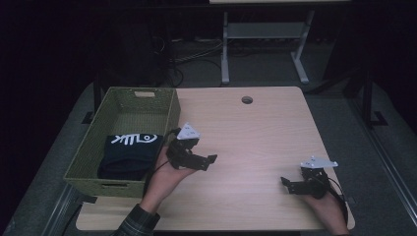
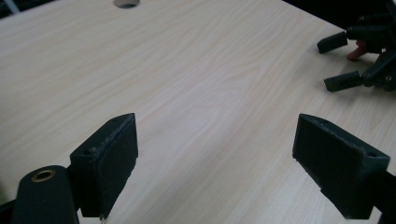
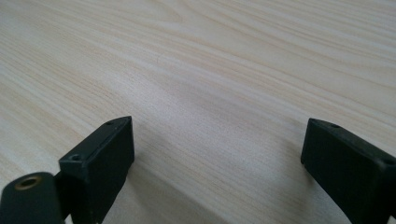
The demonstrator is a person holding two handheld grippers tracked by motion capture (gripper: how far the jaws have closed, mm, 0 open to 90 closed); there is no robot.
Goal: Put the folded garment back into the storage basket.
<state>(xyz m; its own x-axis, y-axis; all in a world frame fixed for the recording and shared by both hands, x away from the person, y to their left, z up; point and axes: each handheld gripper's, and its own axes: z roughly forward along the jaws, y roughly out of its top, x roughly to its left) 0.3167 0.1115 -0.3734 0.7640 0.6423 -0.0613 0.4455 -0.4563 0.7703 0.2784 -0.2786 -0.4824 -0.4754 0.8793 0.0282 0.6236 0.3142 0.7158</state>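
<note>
**Plainly: 2 grippers open over bare table, folded garment in the basket**

Seen from the high view: left gripper (image 1: 209, 161) held just beside the right wall of the woven basket (image 1: 89, 147), jaws spread and pointed away from it toward the table's middle. Nothing between them. Carried by a hand (image 1: 164, 178) in a plaid sleeve (image 1: 135, 223), palm turned up under the tool. Lying inside the basket, just to that gripper's near-left: a dark folded garment (image 1: 129, 155) with a white print, apart from the jaws, untouched.

Held well apart to the right, near the table's (image 1: 255, 137) edge: right gripper (image 1: 286, 184), jaws likewise spread, aimed back toward the left one. Gripped nothing.

Confirmed in the left gripper view: both black pads wide apart over pale wood, the other gripper (image 2: 343, 63) ahead at the upper right, a round cable hole (image 2: 126, 3) far ahead.

Shown in the right gripper view: 2 pads parted over wood grain, close above the surface; touching or not, impossible to tell.
</note>
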